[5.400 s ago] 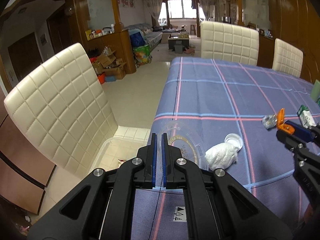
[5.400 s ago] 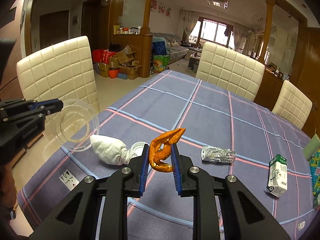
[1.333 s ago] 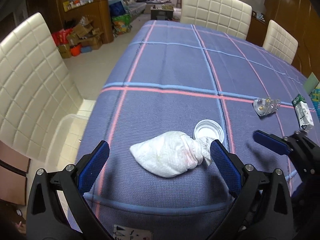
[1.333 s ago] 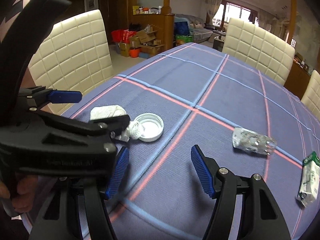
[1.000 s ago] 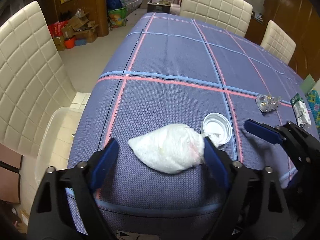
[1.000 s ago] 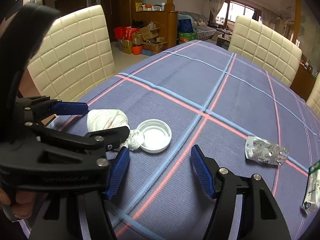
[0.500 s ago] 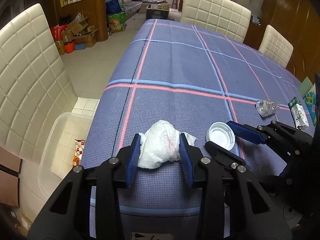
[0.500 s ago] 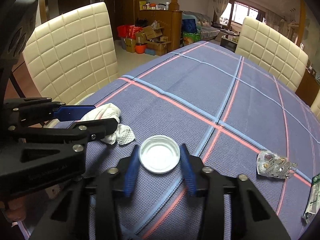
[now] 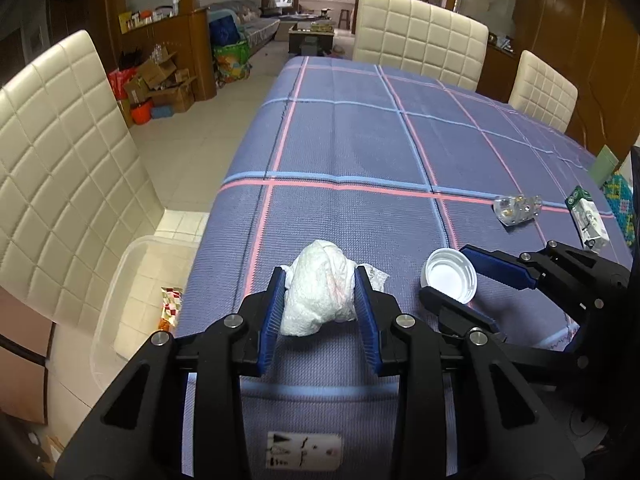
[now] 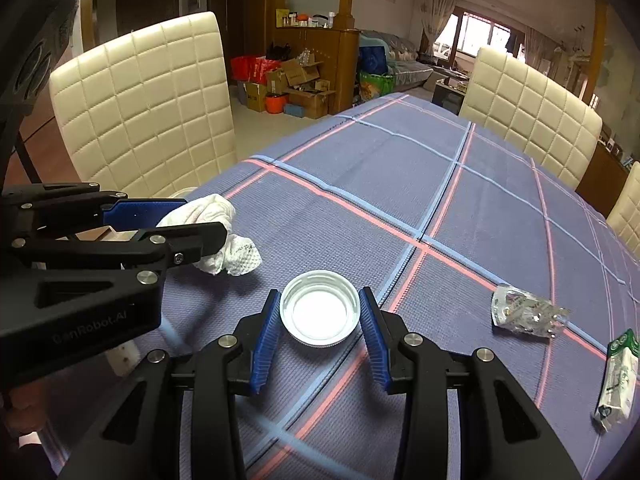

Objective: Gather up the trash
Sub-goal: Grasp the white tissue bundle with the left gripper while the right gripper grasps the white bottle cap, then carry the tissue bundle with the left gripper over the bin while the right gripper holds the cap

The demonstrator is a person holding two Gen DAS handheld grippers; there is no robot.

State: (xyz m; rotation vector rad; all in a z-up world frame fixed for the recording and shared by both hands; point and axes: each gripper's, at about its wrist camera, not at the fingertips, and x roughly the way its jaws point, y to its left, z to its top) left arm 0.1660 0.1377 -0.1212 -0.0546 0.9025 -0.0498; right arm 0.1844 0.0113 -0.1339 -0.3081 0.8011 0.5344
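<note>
The left gripper (image 9: 320, 300) had just been closing, and its blue fingers (image 9: 272, 312) were clamped on both sides of the crumpled white tissue wad (image 9: 320, 292), which sat between them at the near left edge of the desk (image 9: 360, 140). A loose tail of the wad trailed past the right finger. The right gripper (image 10: 319, 314) had also just closed in; its fingers (image 10: 264, 328) pressed against opposite sides of the white bottle cap (image 10: 319, 312), which faced open side up, just right of the wad. From the pictures it could not be determined whether either item was clear of the cloth.

Below the desk's left edge, a clear plastic bin (image 9: 120, 280) stood on the tiled floor, with a red-and-white checked wrapper (image 9: 170, 300) inside it. A cream quilted chair (image 9: 60, 180) stood beside the bin.

Farther right on the blue plaid cloth lay a crumpled clear blister pack (image 10: 524, 312), and beyond it, near the right edge, a small green-and-white carton (image 10: 616, 376) lay on its side. Both were well apart from the grippers.

At the far end of the desk stood two more cream chairs (image 9: 420, 36). Cardboard boxes (image 9: 160, 80) were piled on the floor at far left.
</note>
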